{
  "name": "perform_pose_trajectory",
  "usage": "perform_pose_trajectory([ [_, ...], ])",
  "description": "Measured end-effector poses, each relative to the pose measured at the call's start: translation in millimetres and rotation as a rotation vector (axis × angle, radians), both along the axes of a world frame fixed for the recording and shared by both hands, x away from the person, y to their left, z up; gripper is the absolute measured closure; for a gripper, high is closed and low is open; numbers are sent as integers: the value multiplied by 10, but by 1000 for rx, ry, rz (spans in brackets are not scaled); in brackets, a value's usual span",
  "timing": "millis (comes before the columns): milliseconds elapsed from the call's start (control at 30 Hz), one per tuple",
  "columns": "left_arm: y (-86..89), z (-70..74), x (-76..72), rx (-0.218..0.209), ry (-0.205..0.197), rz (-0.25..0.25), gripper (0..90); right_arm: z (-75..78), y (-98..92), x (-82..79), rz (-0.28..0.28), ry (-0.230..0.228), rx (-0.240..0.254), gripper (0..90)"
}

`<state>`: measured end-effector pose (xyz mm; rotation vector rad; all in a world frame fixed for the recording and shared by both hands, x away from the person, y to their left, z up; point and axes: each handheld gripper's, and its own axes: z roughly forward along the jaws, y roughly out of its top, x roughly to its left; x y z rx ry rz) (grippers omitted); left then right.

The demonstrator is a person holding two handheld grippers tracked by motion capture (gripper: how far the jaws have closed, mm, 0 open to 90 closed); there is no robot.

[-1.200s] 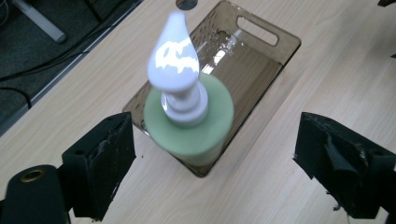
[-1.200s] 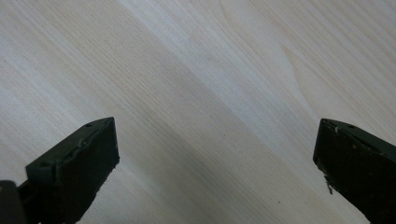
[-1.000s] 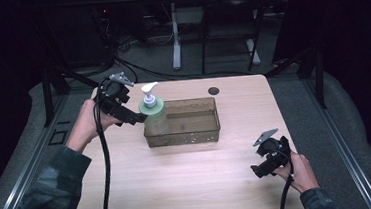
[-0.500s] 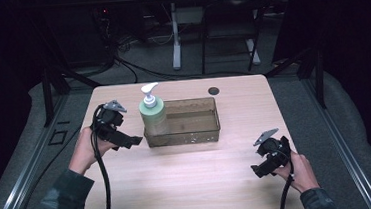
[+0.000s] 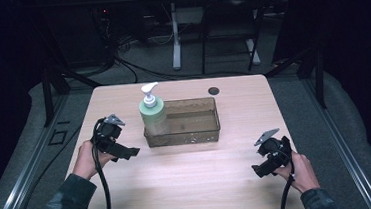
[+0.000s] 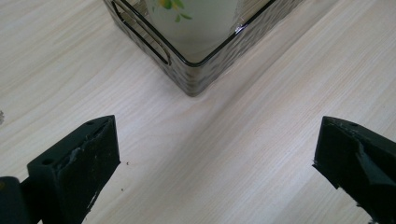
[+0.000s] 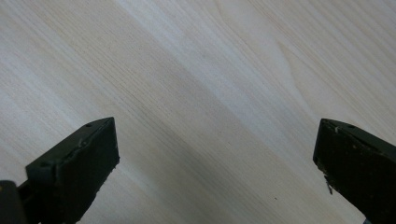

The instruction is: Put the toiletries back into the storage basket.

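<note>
Pale wood table (image 5: 190,184) runs bare under both tools: the left gripper (image 6: 215,163) has its jaws spread wide with nothing between them, aimed at the near corner of the clear bin (image 6: 196,70), and the right gripper (image 5: 259,170) is likewise spread and empty, well apart from everything. Beyond the jaws, the pump bottle (image 5: 152,112) stands upright in the bin's left end, so the placing looks done. Any next move likely means drawing clear without knocking the bin.
</note>
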<state>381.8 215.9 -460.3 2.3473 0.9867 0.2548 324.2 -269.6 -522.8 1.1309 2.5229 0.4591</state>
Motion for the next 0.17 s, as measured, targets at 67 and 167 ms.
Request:
perform_pose_trajectory([
  [67, -2, -38, -6, -11, -1, 4, 1, -1, -5, 6, 7, -3, -9, 0],
  [167, 4, -121, -8, -11, 1, 6, 1, -4, -3, 7, 10, -2, -7, 0],
])
